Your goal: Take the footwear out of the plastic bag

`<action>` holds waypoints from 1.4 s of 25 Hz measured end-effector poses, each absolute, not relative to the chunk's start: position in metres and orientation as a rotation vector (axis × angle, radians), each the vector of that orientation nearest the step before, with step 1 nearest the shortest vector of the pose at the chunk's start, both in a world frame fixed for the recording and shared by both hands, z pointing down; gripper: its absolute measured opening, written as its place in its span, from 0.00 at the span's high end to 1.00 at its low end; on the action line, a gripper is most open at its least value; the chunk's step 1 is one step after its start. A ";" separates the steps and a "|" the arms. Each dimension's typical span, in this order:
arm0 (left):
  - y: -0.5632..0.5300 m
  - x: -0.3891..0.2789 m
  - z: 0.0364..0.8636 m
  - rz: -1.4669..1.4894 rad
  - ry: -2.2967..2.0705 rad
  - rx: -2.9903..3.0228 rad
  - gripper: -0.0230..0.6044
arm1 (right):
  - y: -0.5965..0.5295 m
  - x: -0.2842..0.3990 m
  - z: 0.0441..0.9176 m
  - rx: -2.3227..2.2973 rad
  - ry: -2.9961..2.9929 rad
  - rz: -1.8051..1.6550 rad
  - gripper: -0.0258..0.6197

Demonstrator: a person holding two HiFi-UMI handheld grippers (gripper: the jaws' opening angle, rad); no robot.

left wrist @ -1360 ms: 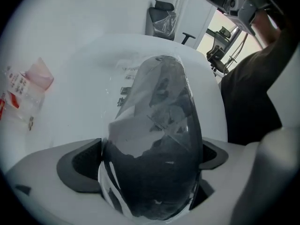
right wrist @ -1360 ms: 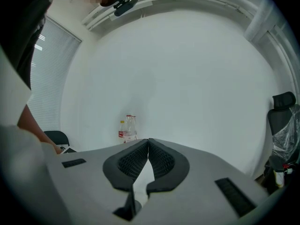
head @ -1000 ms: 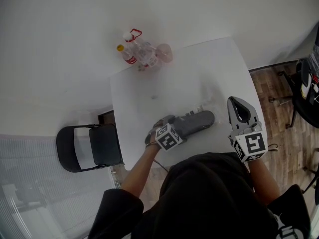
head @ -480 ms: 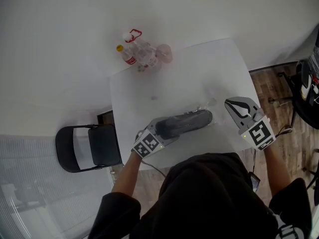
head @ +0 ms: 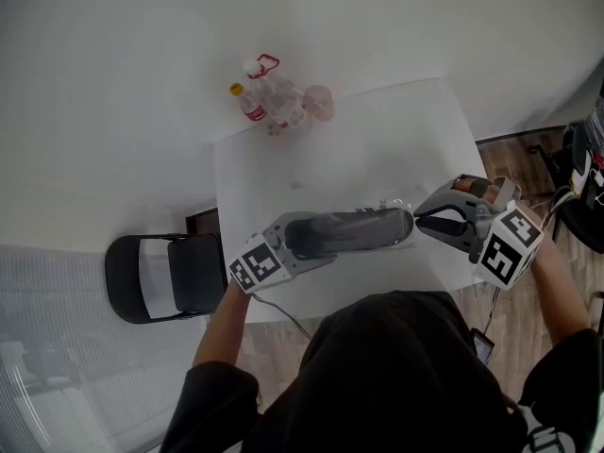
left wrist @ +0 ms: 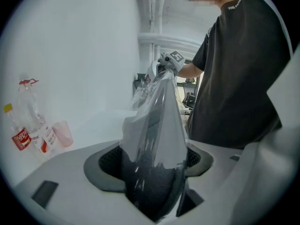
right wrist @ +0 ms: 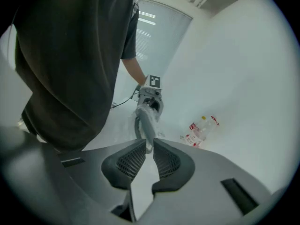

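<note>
A dark shoe (head: 351,232) in a clear plastic bag (head: 394,206) is stretched lengthwise over the white table (head: 377,140). My left gripper (head: 300,239) has the bagged heel end between its jaws, which are closing, and the pads press on it. In the left gripper view the shoe (left wrist: 154,139) fills the gap of the left gripper (left wrist: 152,168). My right gripper (head: 421,221) pinches the bag's far end; its jaws are opening a little. A thin strip of plastic (right wrist: 148,143) sits between the pads of the right gripper (right wrist: 147,150).
Plastic bottles (head: 269,102) and a pink cup (head: 319,102) stand at the table's far left corner. A black folding chair (head: 165,276) is left of the table. Dark gear (head: 585,173) sits on the wood floor at the right.
My left gripper closed on the shoe's heel and drew left. My right gripper swung from pointing away to pointing left and took the bag's end. The bagged shoe now hangs between them.
</note>
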State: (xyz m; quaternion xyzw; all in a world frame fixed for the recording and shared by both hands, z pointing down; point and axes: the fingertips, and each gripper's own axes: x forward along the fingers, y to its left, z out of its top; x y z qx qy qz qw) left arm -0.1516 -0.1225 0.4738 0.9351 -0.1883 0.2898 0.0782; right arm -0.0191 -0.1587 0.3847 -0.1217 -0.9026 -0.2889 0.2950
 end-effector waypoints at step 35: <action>-0.138 -0.153 0.465 1.060 -0.770 2.873 0.40 | -0.150 -0.052 0.361 -0.326 -2.474 -0.665 0.84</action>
